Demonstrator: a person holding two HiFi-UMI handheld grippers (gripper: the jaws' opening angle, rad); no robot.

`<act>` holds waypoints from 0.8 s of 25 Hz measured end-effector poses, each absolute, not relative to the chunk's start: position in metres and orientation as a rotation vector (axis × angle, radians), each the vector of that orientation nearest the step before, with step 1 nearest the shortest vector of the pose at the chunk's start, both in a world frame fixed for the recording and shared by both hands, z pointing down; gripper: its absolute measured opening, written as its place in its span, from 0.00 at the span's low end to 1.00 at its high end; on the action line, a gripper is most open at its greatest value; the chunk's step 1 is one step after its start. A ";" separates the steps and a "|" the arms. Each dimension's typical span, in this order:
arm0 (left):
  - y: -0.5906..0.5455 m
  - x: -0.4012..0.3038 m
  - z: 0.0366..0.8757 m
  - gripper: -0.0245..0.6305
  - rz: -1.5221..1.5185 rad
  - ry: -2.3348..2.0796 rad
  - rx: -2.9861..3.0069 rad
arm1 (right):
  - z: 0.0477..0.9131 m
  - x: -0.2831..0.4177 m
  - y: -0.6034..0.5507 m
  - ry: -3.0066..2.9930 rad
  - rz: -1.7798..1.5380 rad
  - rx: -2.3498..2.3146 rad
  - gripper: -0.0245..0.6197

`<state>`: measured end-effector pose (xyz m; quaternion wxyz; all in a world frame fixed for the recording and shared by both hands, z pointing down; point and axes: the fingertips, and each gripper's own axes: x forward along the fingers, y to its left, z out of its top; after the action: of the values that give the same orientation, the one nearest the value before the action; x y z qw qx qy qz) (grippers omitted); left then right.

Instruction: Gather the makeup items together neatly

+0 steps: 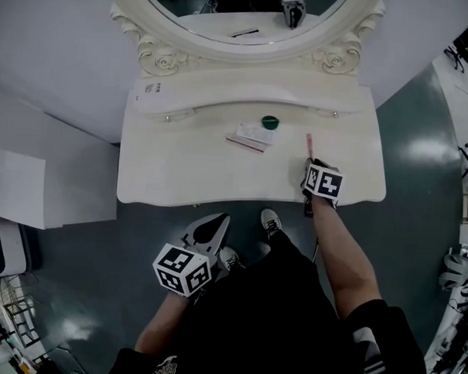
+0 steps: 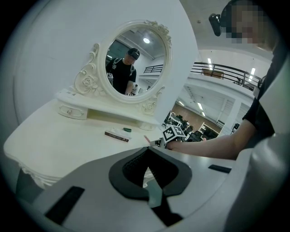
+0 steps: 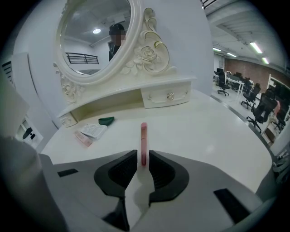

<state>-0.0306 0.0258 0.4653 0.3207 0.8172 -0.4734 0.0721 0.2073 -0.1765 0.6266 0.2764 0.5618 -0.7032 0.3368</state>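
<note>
Right tool point(image 3: 143, 155): jaws slightly apart, not pressing. The pink lip tube point(image 3: 143, 136) lies on the worktop point(image 3: 204, 131) between them, its long axis running straight ahead. The flat makeup box point(image 3: 93, 131) and green cap point(image 3: 106, 120) lie ahead-left, so I judge the tube goes there. Left tool point(image 2: 147, 149): jaws together, empty, farther off.

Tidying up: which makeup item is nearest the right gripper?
The pink stick, one end between the right gripper's jaws; the box and green piece lie farther.
</note>
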 end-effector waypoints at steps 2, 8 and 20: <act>0.028 -0.032 0.464 0.05 0.189 -1.245 2.152 | 0.621 0.208 -0.174 -1.894 0.881 1.523 0.17; 0.036 -0.035 0.456 0.05 0.175 -1.246 2.177 | 0.588 0.204 -0.157 -1.966 0.792 1.563 0.17; 0.067 -0.044 0.441 0.05 0.133 -1.231 2.239 | 0.495 0.111 -0.064 -2.375 0.710 1.298 0.08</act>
<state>-0.0438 0.0672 0.4412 0.2873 0.8382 -0.4608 0.0497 0.1111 -0.0637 0.4954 0.1709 0.4572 -0.8362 0.2502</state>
